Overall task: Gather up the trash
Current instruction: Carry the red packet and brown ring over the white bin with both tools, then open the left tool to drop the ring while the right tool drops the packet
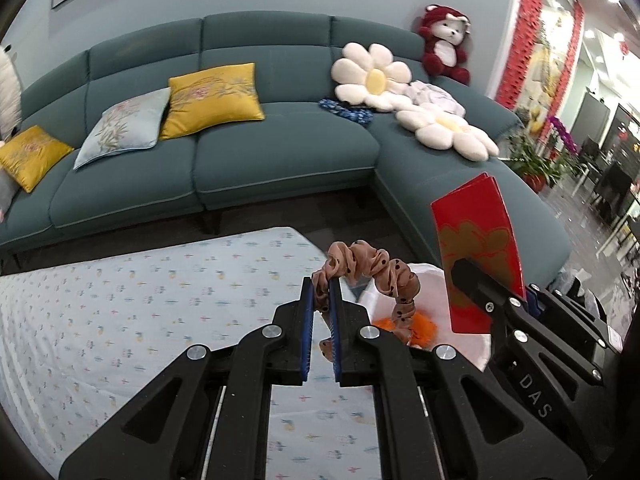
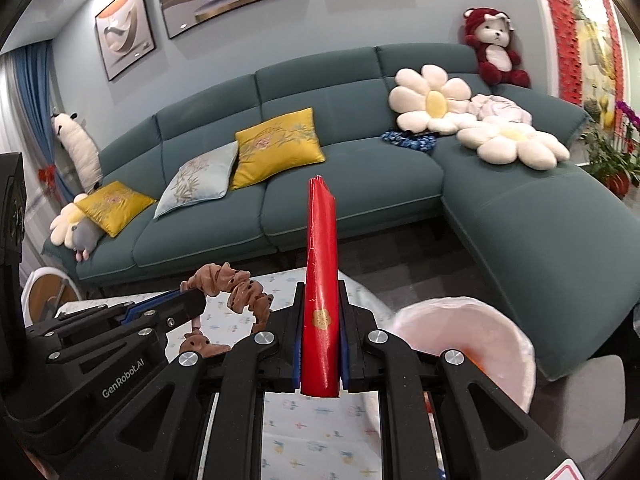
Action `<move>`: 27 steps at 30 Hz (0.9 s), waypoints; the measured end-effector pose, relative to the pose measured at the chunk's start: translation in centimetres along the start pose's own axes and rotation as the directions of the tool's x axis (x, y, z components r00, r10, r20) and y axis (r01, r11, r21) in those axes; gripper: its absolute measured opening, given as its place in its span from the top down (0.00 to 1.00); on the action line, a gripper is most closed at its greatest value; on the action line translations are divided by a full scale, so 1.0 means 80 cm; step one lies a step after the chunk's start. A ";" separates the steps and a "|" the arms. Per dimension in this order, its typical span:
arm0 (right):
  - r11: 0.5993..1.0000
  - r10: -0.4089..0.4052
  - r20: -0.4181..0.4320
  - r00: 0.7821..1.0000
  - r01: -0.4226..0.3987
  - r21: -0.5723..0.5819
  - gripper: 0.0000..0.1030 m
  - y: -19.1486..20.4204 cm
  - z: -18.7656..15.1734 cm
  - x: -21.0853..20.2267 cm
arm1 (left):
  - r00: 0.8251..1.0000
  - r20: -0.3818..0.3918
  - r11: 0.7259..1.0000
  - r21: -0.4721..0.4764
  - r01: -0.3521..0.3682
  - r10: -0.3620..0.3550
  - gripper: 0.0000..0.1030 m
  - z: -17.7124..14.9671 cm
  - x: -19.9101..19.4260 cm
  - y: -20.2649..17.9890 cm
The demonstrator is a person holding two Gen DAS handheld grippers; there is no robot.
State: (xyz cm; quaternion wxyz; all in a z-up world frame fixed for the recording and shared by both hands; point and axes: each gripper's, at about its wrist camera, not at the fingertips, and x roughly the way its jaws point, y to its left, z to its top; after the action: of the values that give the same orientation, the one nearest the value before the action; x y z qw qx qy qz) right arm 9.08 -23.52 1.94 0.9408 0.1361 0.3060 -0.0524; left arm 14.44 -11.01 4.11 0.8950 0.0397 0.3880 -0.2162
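The brown dotted scrunchie [image 1: 370, 276] hangs in the air above the table edge, one end pinched between the blue pads of the left gripper [image 1: 322, 300], whose fingers are clenched on the fabric. From the grip, the loop arches toward 2 o'clock and droops down over a white bag [image 1: 424, 280]. Inside that bag, at about 5 o'clock from the scrunchie, lies something orange and fluffy [image 1: 420, 328]; what it is cannot be told.

The red envelope [image 2: 322, 292] stands upright, edge-on, grasped at its lower half by the right gripper [image 2: 320, 312], both pads pressed flat against its sides. A gold flower mark shows on its narrow face. In the left wrist view the same envelope [image 1: 476, 256] shows its broad red face with a gold pattern, just beside the scrunchie at 3 o'clock. In the right wrist view the bag [image 2: 480, 332] opens at 4 o'clock from the envelope, and the scrunchie [image 2: 236, 292] sits at 9 o'clock.

Under both grippers lies a table with a pale flowered cloth [image 1: 140, 300]. Beyond it, at 12 o'clock, stands a teal corner sofa [image 1: 256, 152] with yellow cushions [image 1: 214, 98], two flower pillows [image 1: 372, 76] and a red plush bear [image 1: 446, 42].
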 end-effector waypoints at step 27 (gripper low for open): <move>0.982 -0.098 -0.103 0.990 0.113 0.154 0.88 -0.162 -0.070 0.016 | 0.980 -0.166 0.988 0.082 0.128 -0.113 0.82 -0.047 0.099 -0.133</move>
State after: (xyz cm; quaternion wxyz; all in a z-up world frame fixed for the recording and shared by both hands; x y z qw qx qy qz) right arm 4.65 -34.34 -6.06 0.9071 0.1968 0.3521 -0.1200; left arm 12.25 -22.59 -3.10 0.8432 0.0746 0.4504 -0.2838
